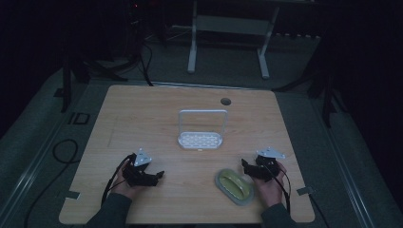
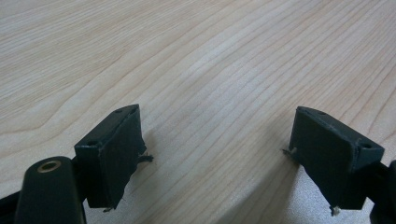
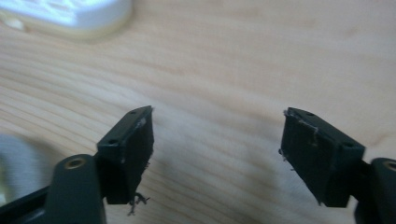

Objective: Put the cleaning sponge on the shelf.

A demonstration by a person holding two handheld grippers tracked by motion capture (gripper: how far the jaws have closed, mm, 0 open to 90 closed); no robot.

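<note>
The person has both hands low on the table (image 1: 142,114), one at each side of the lower half of the high view. The oval dish (image 1: 234,186) with its yellowish inside lies at the lower right, long axis running from upper left to lower right. It is just beside the right gripper (image 1: 245,165), whose jaws point toward the left of the frame, over the dish's upper end — that hand is plainly the nearer. The left gripper (image 1: 159,175) sits well apart at lower left, aimed toward the dish.

Both pairs of jaws stand wide apart, holding nothing — bare wood between them in each gripper view. The white rack (image 1: 201,138) stands at the table's centre, above the dish.
</note>
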